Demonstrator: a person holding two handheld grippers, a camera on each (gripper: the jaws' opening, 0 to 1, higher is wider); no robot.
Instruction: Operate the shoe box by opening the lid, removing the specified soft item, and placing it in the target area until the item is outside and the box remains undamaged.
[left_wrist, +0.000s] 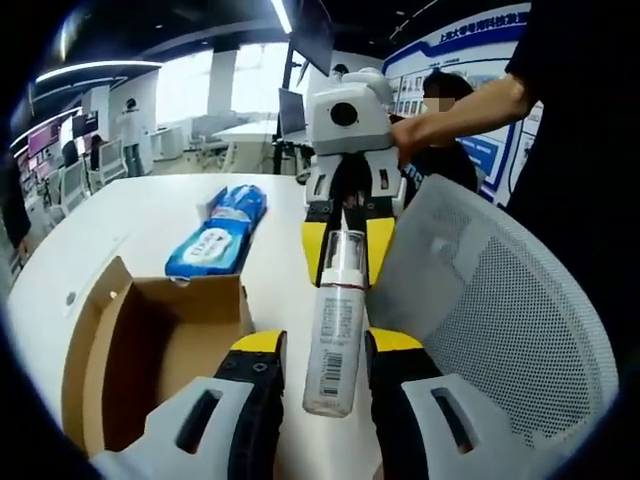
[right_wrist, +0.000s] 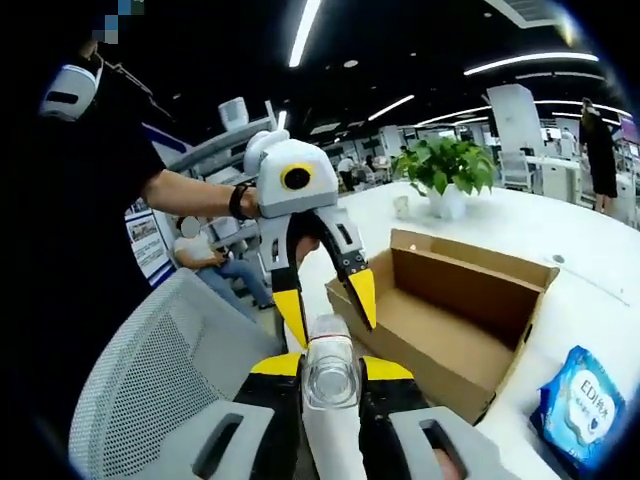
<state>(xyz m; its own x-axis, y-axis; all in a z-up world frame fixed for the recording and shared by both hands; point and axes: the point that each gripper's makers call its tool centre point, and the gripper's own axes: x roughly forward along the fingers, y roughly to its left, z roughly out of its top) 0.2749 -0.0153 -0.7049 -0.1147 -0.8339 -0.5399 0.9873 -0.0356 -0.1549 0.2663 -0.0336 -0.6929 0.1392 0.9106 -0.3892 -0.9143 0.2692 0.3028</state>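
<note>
Your right tool (left_wrist: 347, 235) pinches the clear bottle (left_wrist: 333, 335) at its pump top, beside the open box (left_wrist: 150, 340). Your left tool (left_wrist: 318, 400) gapes around its base. It's light, rigid, slippery; grip the labelled body.

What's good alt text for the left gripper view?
A clear pump bottle hangs between two grippers over a white table: the right gripper clamps its cap end, the left gripper's jaws flank its base. An open cardboard box and a blue wipes pack lie left.
</note>
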